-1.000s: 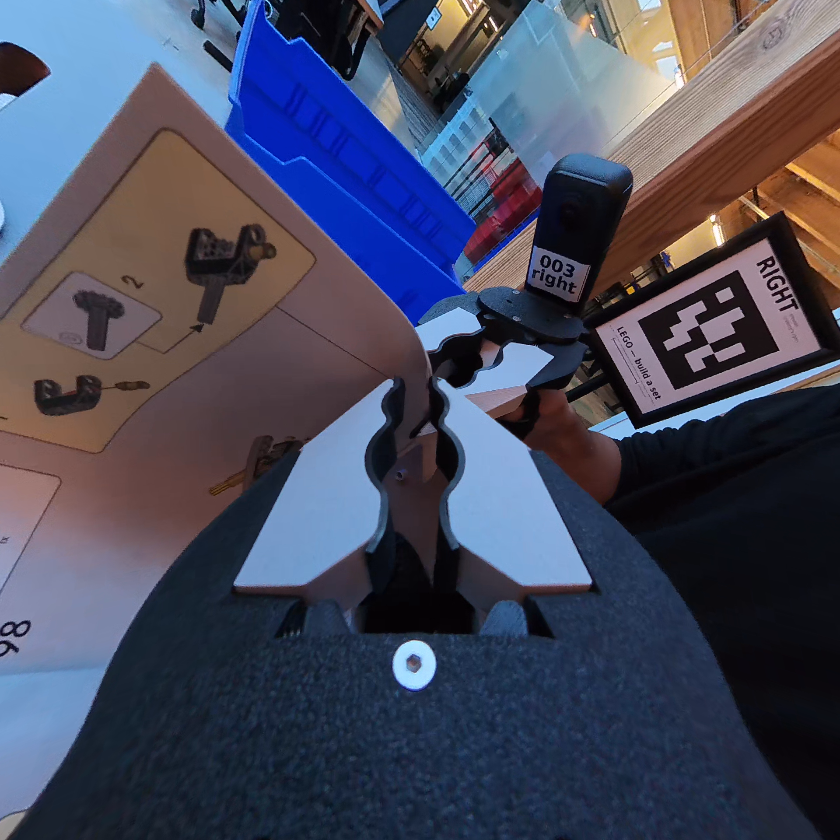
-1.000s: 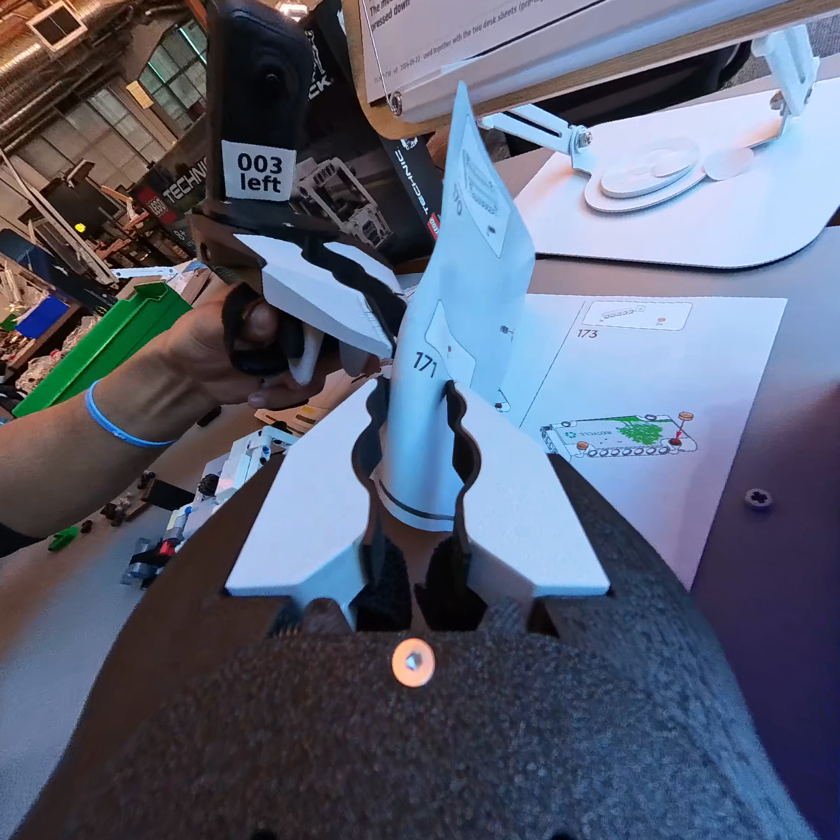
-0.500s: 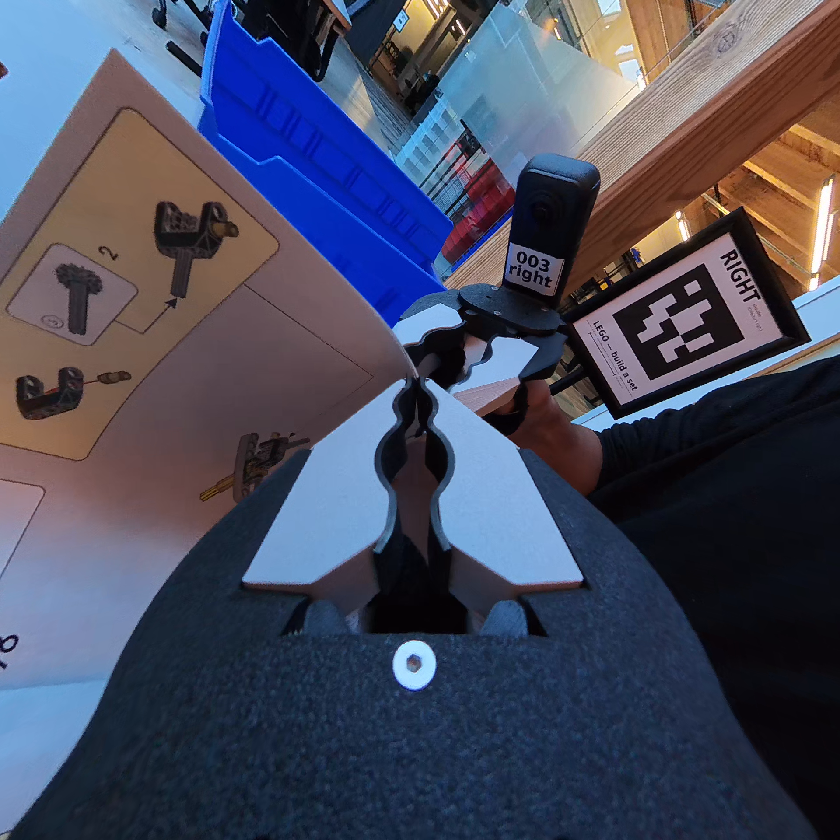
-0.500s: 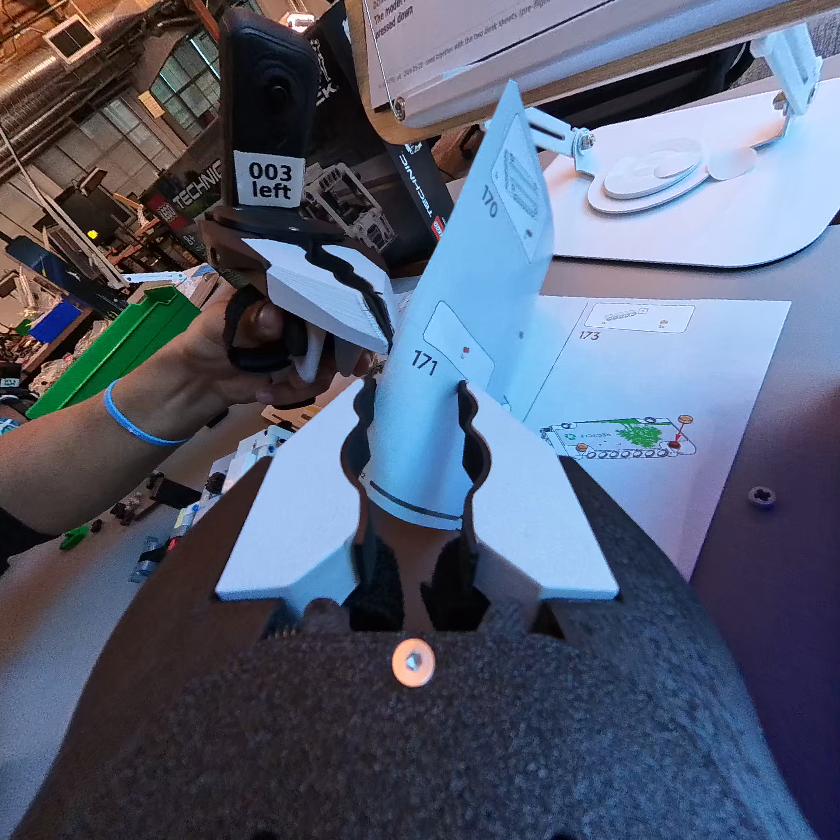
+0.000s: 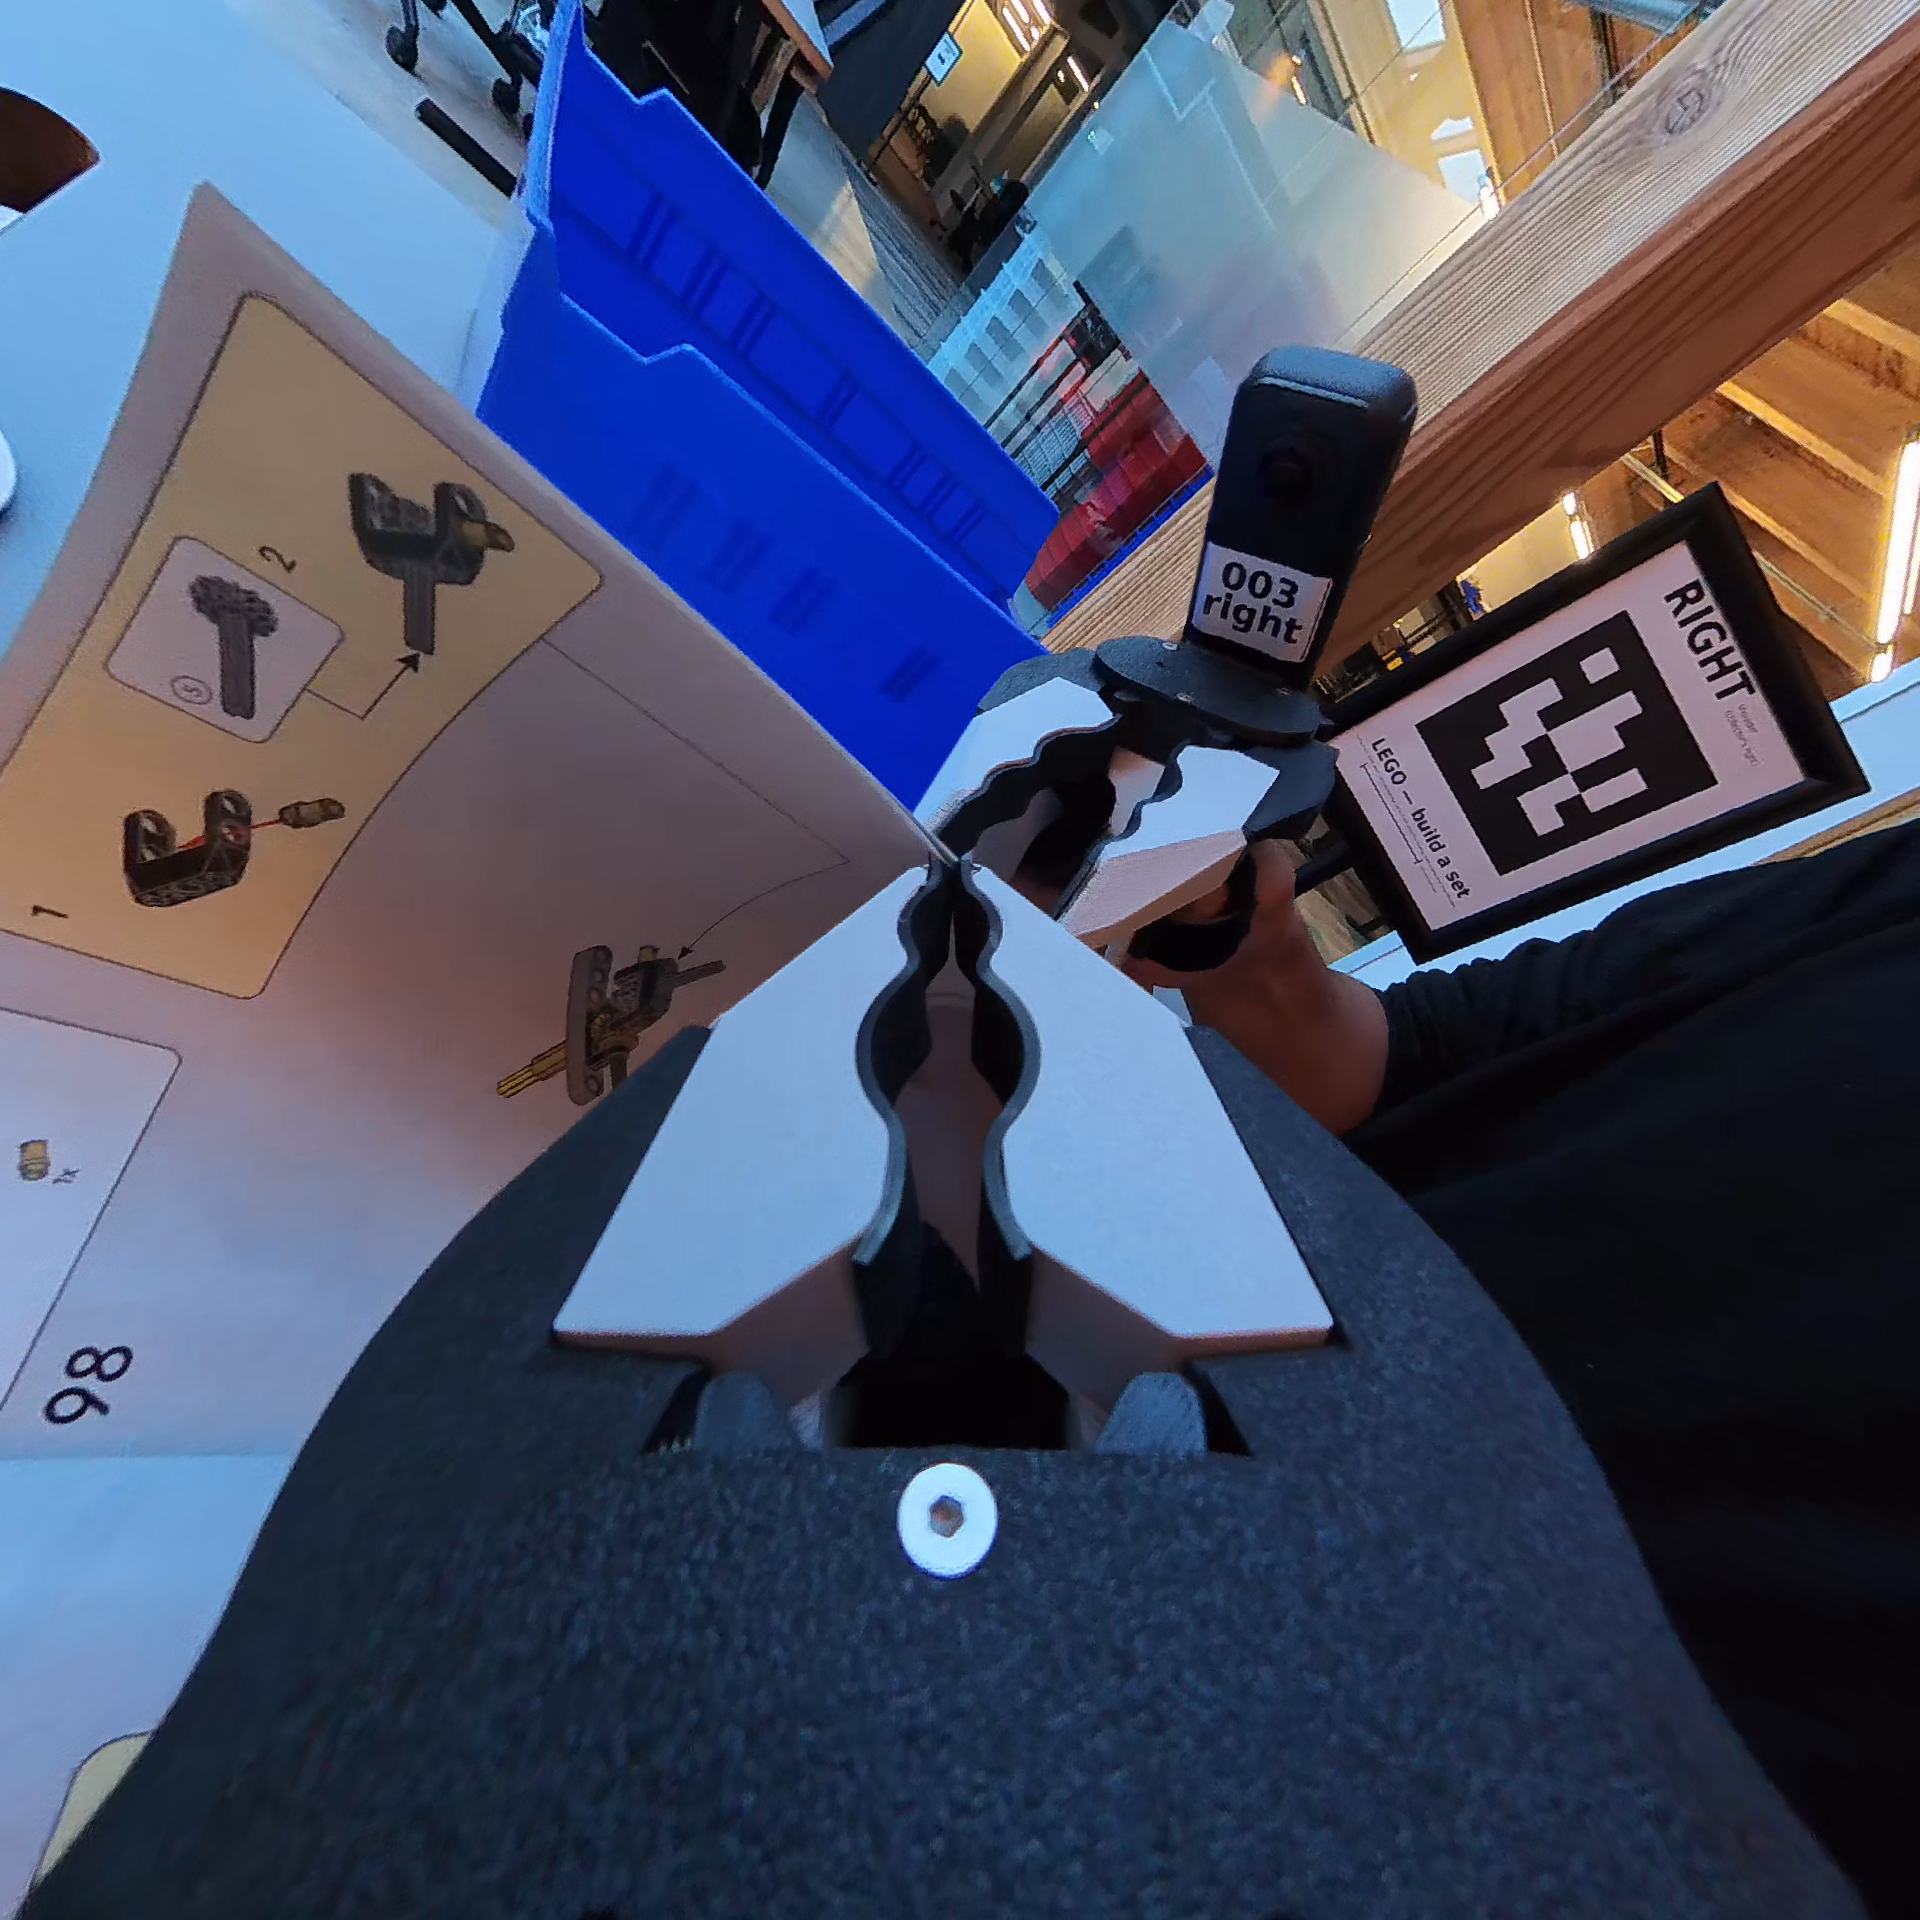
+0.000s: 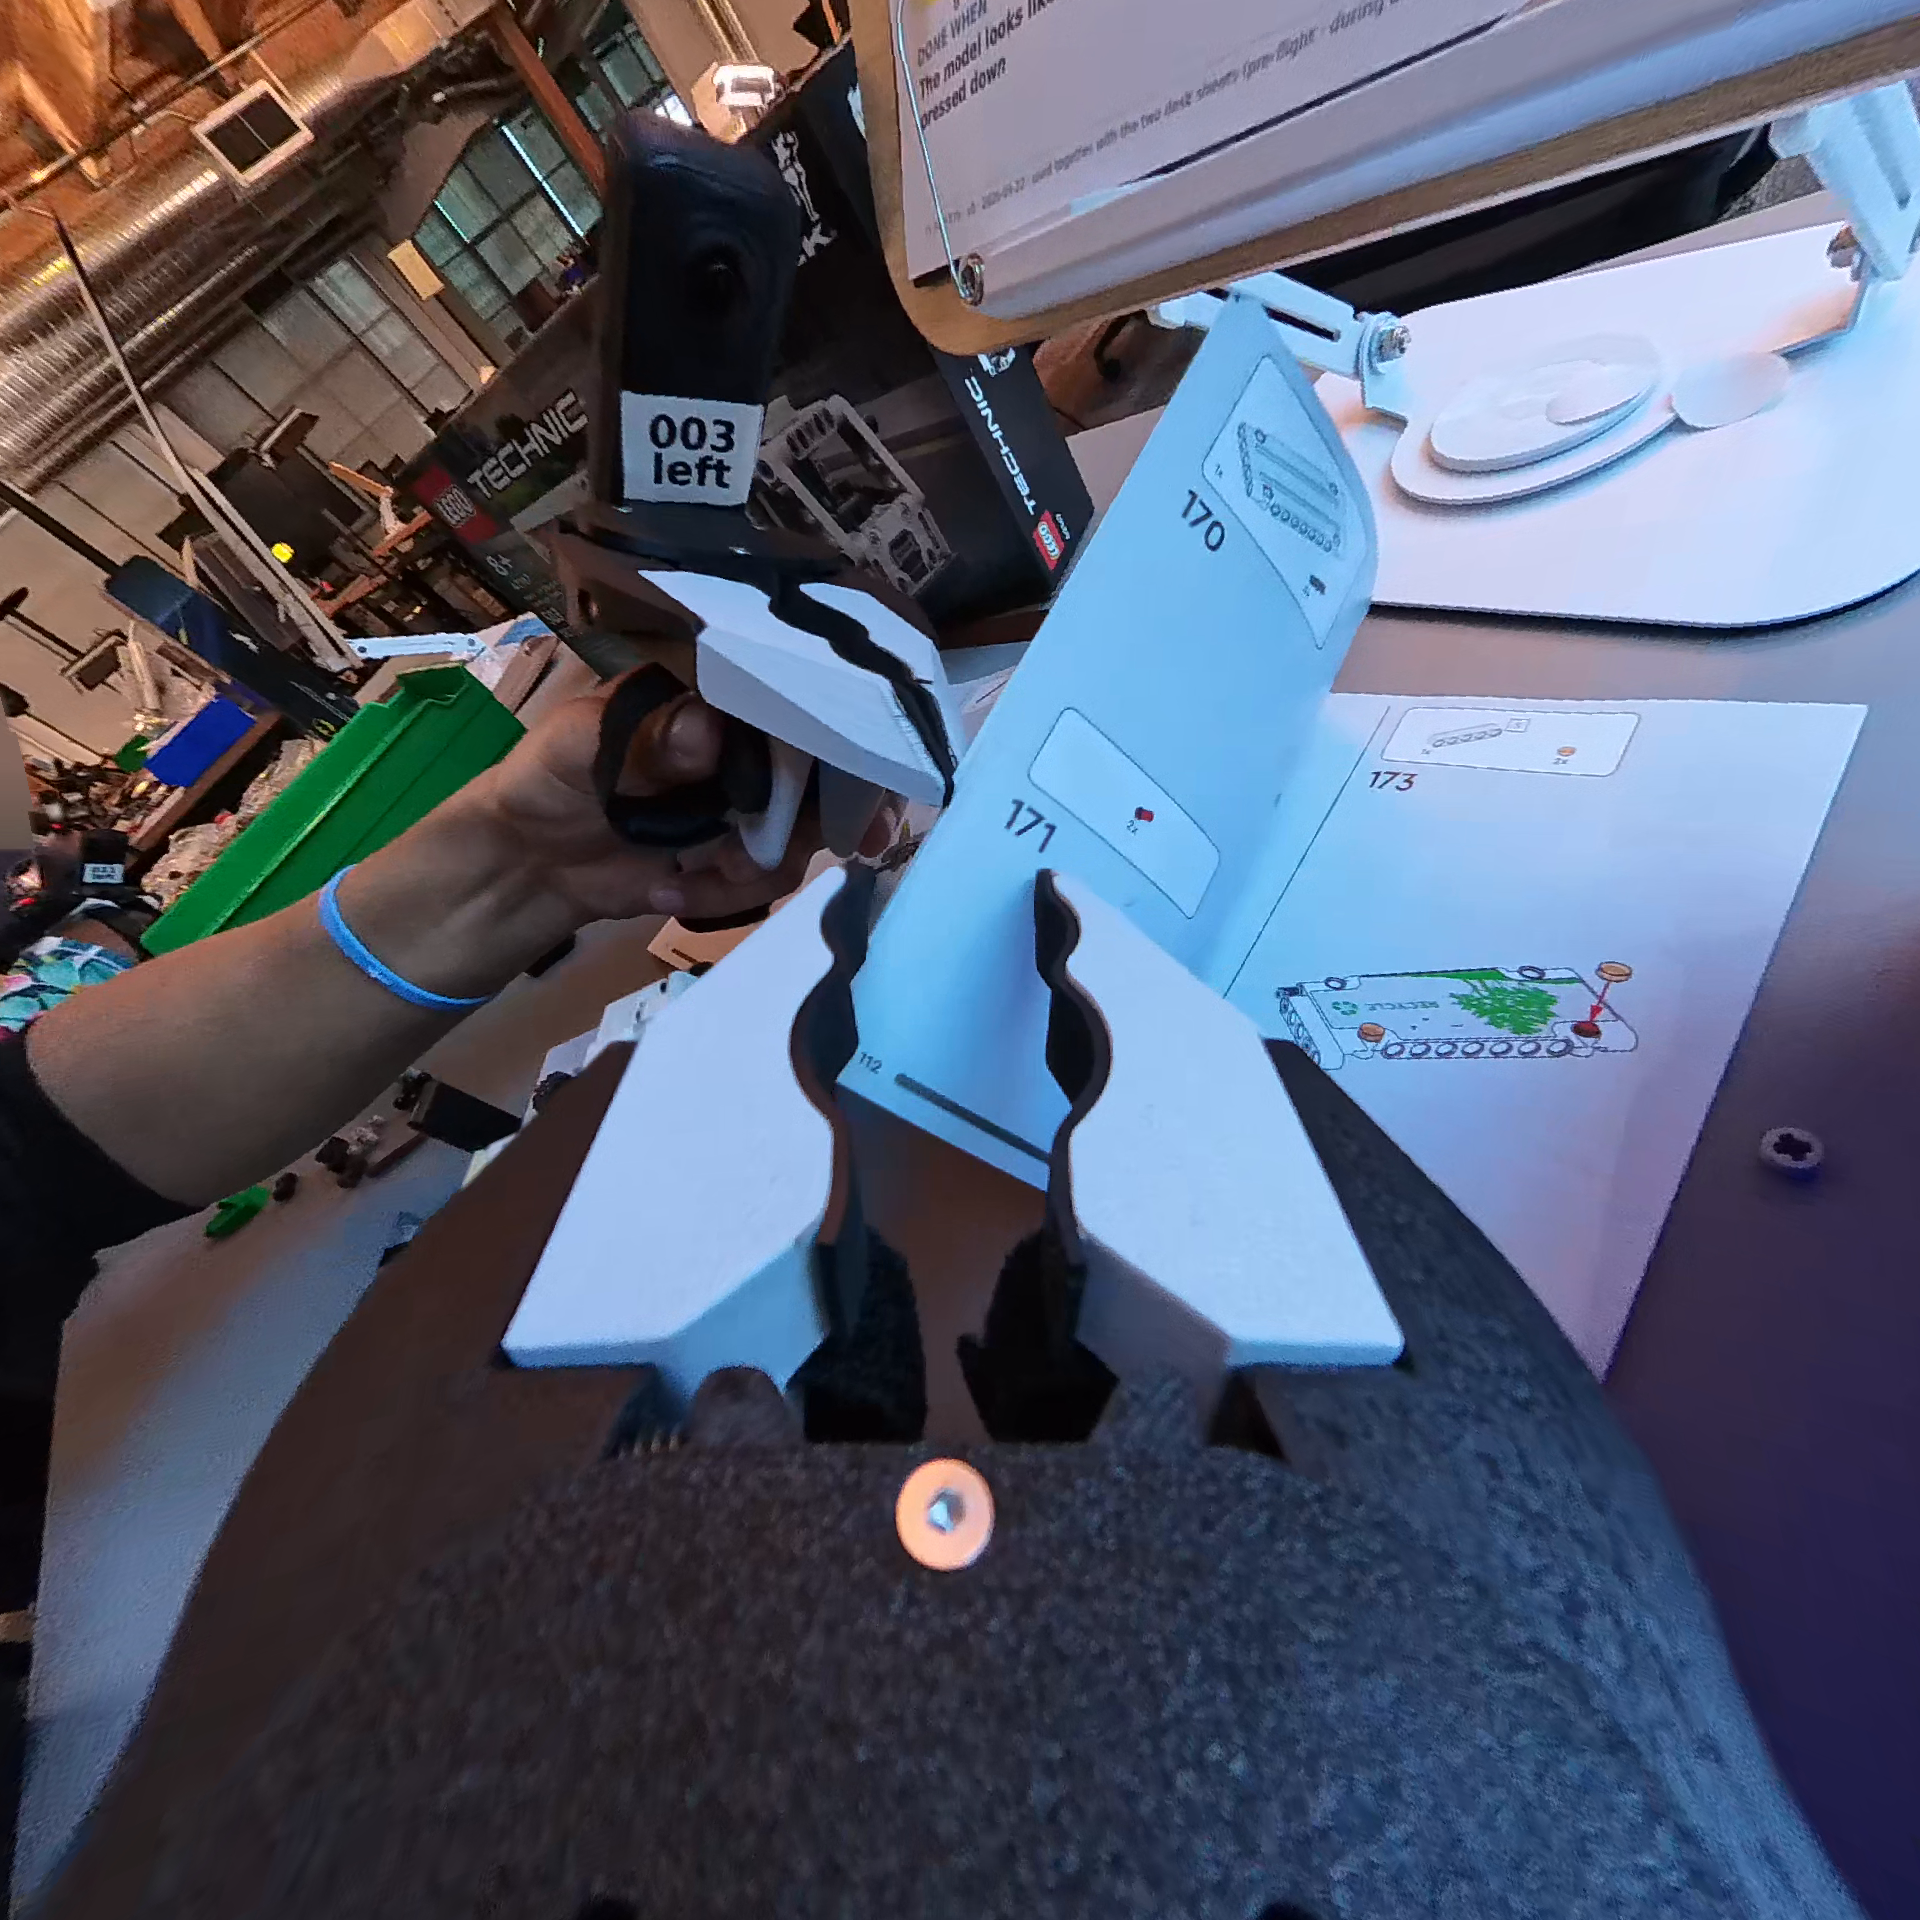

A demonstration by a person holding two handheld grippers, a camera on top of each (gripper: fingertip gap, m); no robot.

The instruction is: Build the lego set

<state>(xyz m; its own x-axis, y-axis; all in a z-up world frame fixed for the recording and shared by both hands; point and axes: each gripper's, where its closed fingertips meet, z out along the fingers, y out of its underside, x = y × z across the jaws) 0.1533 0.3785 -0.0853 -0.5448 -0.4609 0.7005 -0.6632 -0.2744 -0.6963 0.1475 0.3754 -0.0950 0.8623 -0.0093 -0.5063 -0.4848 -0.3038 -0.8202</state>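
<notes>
We have the instruction booklet (image 6: 1132,727) open in the middle of the right wrist view, one leaf standing nearly upright while the facing page (image 6: 1558,883) lies flat on the dark table (image 6: 1818,1351) at the right of the frame. Our left gripper (image 5: 951,873) is pinched shut on the edge of that raised leaf, whose printed side fills the left of the left wrist view. Our right gripper (image 6: 945,914) stands apart, its fingers straddling the leaf's lower corner without clamping it. We judge the paper light, thin and floppy, likely to curl, crease or tear if tugged, and slick enough to slide from smooth pads, so we would hold it near the free outer edge and guide it over gently. Loose Lego pieces (image 6: 312,1174) lie at the left.
</notes>
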